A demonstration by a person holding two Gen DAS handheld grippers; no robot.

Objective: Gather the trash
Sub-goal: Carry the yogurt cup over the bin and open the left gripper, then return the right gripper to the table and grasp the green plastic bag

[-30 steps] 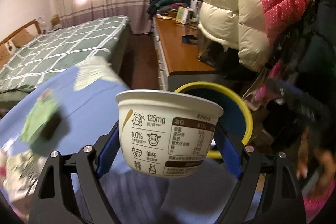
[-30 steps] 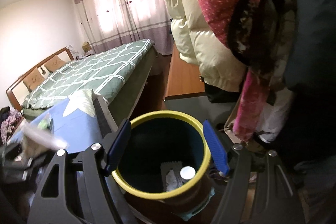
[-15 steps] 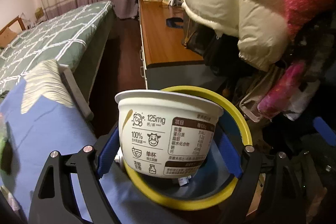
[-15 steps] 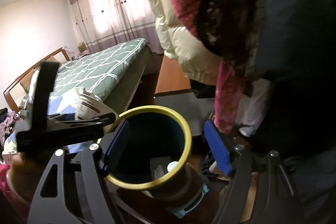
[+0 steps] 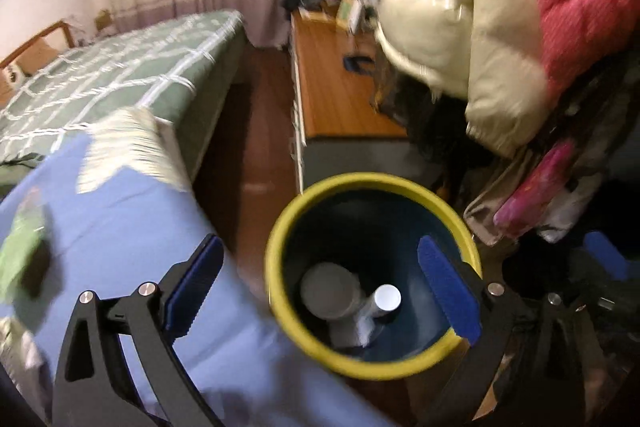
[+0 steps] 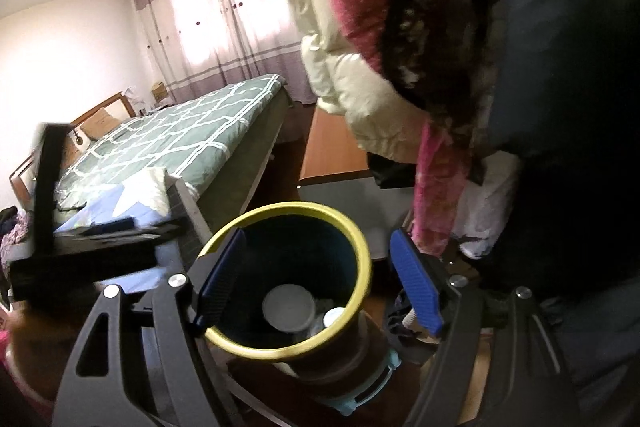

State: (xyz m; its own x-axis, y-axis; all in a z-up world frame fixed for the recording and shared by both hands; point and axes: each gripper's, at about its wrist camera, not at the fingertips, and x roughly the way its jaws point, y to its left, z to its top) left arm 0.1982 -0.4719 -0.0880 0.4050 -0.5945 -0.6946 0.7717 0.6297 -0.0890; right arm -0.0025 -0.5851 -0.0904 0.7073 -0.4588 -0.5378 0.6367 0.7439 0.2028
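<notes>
Both grippers' jaws gape wide, empty — cup (image 5: 329, 290) (upturned) lies inside yellow-rimmed bin (image 5: 280, 239).

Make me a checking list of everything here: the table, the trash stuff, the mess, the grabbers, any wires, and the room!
Surface: blue cloth beside the bin.
Job's things: yellow-rimmed trash bin holds a yogurt cup lying bottom-up, plus a white-capped item.
Clutter: blurred green wrapper on the cloth.
Grippers: left gripper open, empty, over the bin; right gripper open, with the bin's rim between its fingers.
Cables: nothing seen.
Surroundings: green checked bed, wooden cabinet, hanging puffer jackets, pink curtains.
</notes>
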